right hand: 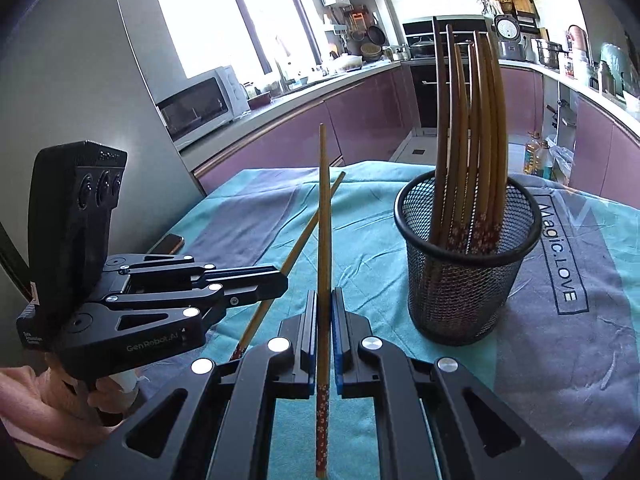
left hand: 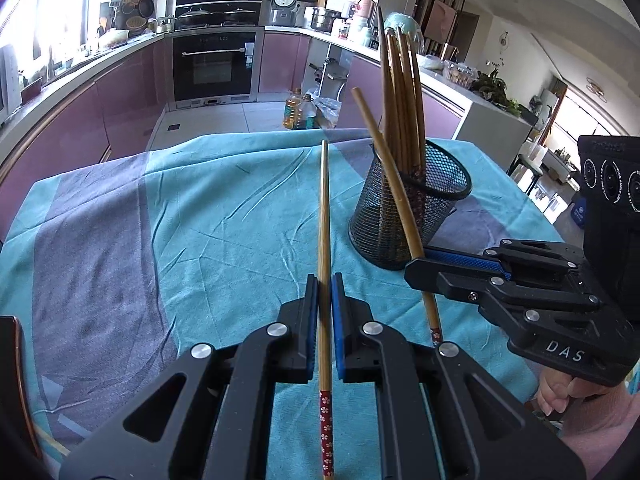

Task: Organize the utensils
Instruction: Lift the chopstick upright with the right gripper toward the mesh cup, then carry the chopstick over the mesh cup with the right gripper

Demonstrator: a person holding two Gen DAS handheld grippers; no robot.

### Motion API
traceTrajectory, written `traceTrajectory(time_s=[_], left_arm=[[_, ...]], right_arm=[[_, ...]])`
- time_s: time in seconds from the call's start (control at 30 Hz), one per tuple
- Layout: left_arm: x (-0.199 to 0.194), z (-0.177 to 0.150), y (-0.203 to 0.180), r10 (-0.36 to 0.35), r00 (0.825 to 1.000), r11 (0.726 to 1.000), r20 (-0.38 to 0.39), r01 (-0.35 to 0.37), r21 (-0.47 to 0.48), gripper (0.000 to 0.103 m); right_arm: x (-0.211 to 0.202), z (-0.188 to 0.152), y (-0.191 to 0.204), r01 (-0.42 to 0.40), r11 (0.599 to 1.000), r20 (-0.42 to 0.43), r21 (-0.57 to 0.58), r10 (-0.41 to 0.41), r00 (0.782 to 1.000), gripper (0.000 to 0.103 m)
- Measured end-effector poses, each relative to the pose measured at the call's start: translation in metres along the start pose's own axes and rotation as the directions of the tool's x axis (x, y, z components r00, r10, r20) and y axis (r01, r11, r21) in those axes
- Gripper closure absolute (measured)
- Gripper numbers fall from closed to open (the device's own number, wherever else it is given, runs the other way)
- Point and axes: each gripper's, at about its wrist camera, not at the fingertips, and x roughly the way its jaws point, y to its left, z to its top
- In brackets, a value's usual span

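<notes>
A black mesh cup (left hand: 412,204) (right hand: 466,264) stands on the teal cloth and holds several brown chopsticks (left hand: 402,92) (right hand: 476,128) upright. My left gripper (left hand: 324,280) is shut on one chopstick (left hand: 325,216) that points forward over the cloth. My right gripper (right hand: 324,296) is shut on another chopstick (right hand: 324,216). In the left wrist view the right gripper (left hand: 418,268) sits just in front of the cup, its chopstick (left hand: 384,160) slanting up across the cup's front. In the right wrist view the left gripper (right hand: 276,280) is at the left with its chopstick (right hand: 304,236).
The table is covered by a teal and grey cloth (left hand: 180,220) (right hand: 560,360). A dark phone (right hand: 168,243) lies near the table's left edge. Kitchen counters, an oven (left hand: 214,66) and oil bottles (left hand: 298,110) stand beyond the table.
</notes>
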Motion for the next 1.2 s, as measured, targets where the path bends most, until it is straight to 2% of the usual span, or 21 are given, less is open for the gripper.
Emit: traceTrajectory(time_s=[0.7,1.2], left_arm=[[-0.035,0.014,-0.004,-0.105,0.992,0.994,0.069,0.106,-0.005,0.096],[-0.039,0.023,-0.013,-0.131,0.986,0.991,0.104,0.131,0.001,0.096]], right_arm=[[-0.037,0.006,-0.008,-0.001,1.0,0.089,0.018,-0.001,0.996,0.097],[-0.045,0.012,-0.012,0.006,1.0,0.118,0.025,-0.009,0.993,0.097]])
